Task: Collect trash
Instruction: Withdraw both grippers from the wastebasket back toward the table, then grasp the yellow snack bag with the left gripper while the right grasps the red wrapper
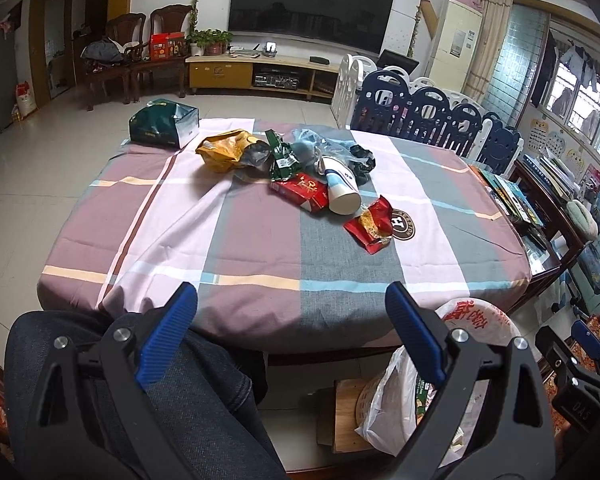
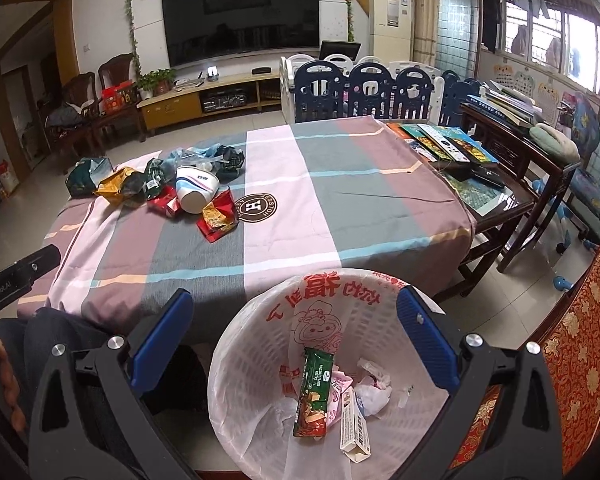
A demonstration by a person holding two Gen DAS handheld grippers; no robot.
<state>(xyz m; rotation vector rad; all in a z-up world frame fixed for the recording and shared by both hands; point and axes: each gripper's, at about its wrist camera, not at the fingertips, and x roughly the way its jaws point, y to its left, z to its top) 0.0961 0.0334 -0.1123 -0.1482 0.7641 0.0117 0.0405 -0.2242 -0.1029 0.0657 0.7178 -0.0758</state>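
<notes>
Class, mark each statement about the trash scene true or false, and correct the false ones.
1. The right gripper is open above the bin. True.
2. The bin is empty. False: a green wrapper and other trash lie inside.
3. The paper cup lies on its side on the table. True.
4. The left gripper holds a red wrapper. False: it is open and empty; the red wrapper lies on the table.

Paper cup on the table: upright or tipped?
Tipped. The paper cup lies on its side among the wrappers, open mouth facing the camera, leaning on the red packet.
</notes>
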